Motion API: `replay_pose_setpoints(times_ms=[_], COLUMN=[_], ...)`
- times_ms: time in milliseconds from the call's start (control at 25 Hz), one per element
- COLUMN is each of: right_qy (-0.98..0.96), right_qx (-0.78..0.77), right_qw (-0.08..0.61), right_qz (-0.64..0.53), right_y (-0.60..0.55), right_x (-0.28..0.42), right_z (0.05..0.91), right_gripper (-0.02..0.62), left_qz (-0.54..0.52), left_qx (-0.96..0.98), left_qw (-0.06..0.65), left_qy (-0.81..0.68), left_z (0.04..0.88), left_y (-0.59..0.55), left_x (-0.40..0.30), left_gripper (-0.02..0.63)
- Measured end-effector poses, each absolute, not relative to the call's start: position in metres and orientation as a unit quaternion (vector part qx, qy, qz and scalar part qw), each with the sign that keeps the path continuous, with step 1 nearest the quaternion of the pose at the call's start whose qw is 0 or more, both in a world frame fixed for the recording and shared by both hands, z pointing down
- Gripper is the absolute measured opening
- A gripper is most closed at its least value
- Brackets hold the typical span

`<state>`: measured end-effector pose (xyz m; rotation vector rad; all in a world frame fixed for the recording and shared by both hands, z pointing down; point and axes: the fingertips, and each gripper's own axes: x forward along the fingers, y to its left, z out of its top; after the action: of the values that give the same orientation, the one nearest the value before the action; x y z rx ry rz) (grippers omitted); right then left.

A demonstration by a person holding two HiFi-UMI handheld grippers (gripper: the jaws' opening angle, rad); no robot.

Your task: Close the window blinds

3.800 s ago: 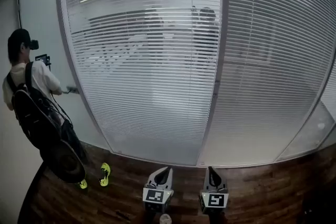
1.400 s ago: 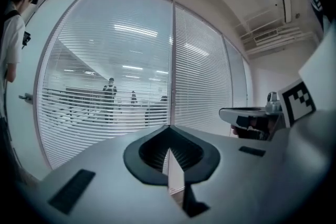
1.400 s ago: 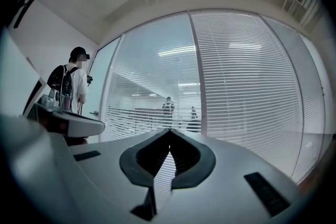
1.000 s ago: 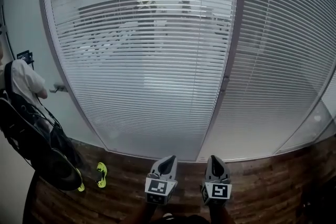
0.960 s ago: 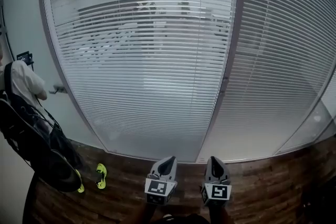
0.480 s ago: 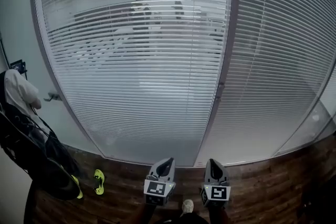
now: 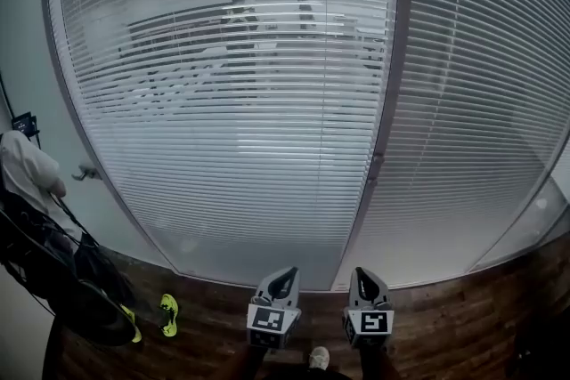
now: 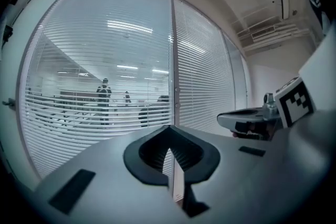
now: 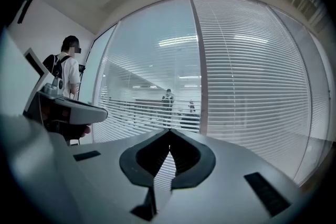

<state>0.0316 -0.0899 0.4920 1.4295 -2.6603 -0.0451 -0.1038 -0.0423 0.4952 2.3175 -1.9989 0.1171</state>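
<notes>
Two glass panes with white slat blinds fill the head view. The left pane's blinds [image 7: 232,102] stand with slats apart, and figures in the room behind show through. The right pane's blinds [image 7: 472,120] look denser and let little through. A grey mullion [image 7: 385,84] between them carries a small knob [image 7: 373,163]. My left gripper [image 7: 281,278] and right gripper [image 7: 365,278] hang low, side by side, above the wooden floor, well short of the glass. Both are shut with nothing between the jaws, as the left gripper [image 8: 169,128] and right gripper [image 9: 169,132] views show.
A person with a black backpack [image 7: 40,227] stands at the far left beside a glass door with a handle [image 7: 86,173]. Yellow shoes [image 7: 167,309] are on the dark wood floor [image 7: 463,325] by the window's base.
The view has drifted closer to the window and slightly right, so the person at the left sits further toward the frame edge. Both grippers stay low and shut.
</notes>
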Motion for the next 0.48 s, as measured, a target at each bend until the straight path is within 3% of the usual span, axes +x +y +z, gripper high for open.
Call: replay_pose_setpoints(times_ms=[480], right_qy=[-0.881], right_qx=[0.469], right_qw=[0.067], right_qz=[-0.019], right_y=[-0.141], right_x=[0.035], right_z=[0.489], right_gripper=[0.003], left_qz=[0.044], left_qx=[0.763], left_qw=[0.038], left_qy=[-0.643], left_z=[0.491], left_y=[-0.092], left_x=[-0.096], left_gripper=[0.0])
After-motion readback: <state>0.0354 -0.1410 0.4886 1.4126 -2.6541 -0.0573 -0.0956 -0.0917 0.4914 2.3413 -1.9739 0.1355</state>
